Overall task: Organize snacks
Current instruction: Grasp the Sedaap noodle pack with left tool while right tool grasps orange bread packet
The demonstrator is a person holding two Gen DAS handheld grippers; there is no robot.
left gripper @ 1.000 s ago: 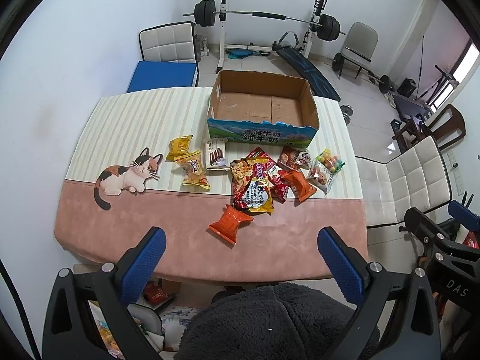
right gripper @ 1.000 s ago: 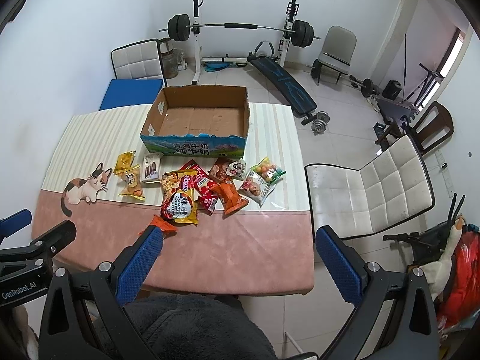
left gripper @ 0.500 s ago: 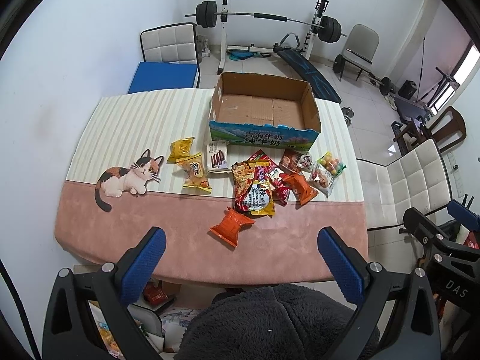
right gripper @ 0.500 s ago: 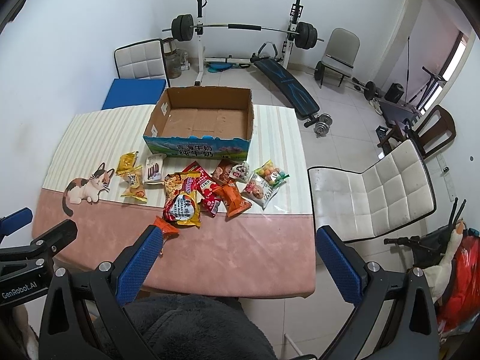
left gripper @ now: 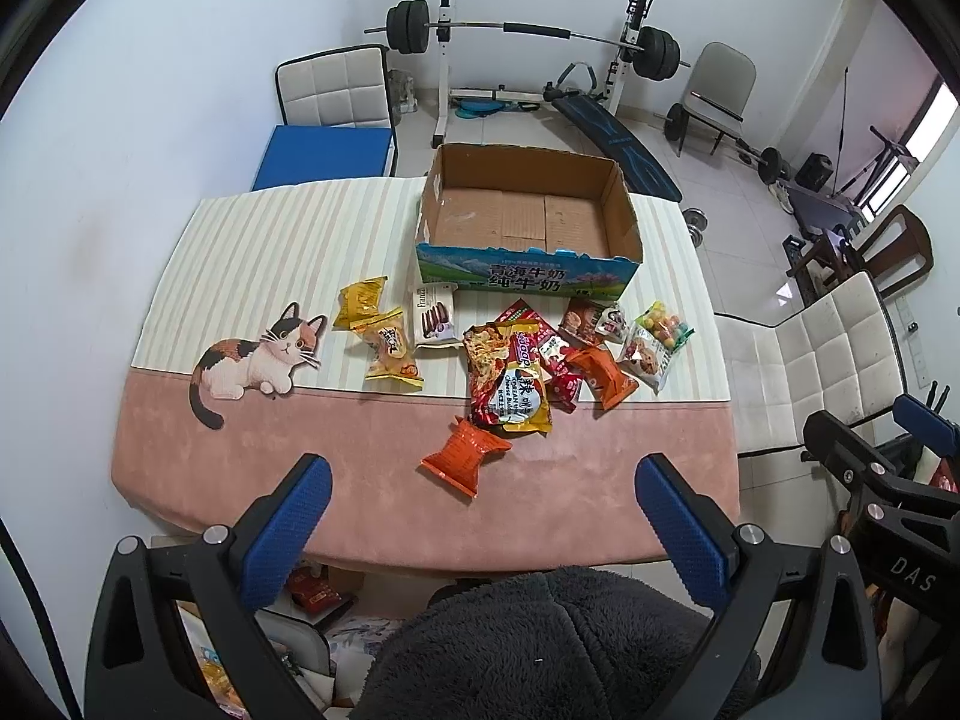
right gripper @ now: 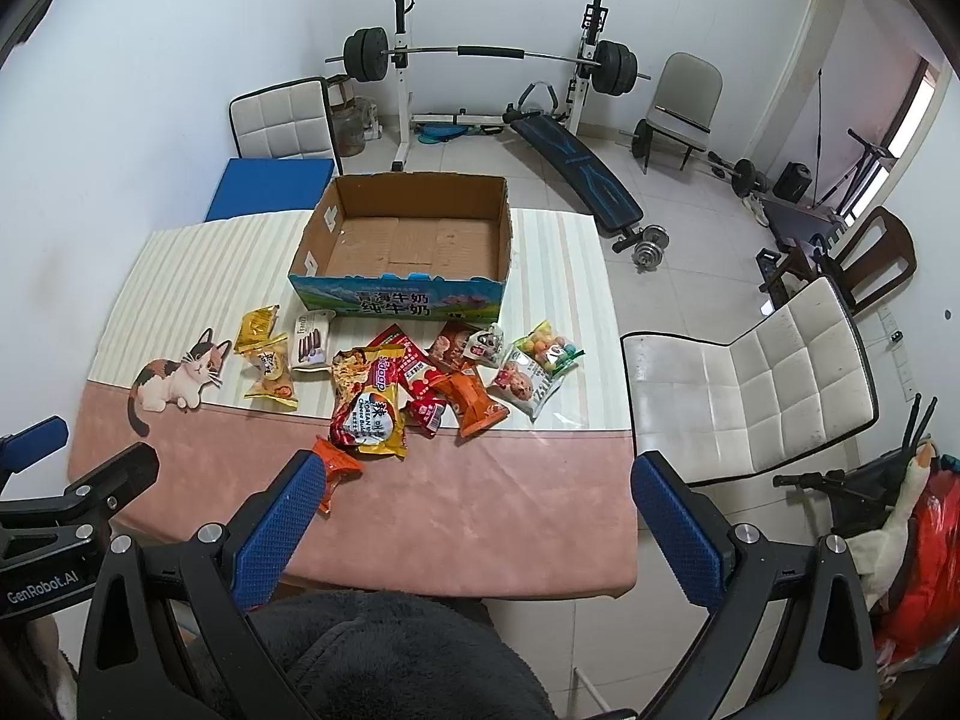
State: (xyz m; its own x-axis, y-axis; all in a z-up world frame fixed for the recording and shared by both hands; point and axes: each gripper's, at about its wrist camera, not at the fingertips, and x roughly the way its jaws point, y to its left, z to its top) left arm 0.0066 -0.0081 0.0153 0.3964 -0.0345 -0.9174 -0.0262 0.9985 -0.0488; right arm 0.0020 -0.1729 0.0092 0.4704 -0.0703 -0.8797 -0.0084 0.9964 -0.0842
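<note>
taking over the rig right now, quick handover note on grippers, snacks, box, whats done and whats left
Left gripper: open, empty, held above the near table edge.
Right gripper: open, empty, also at the near edge.
Cardboard box: at the far side of the table, nothing inside.
Snacks: all loose in front of the box; the orange packet lies nearest, the yellow packets to the left, the candy bag to the right.
Done: nothing packed yet.
Left: move every snack into the box.
</note>
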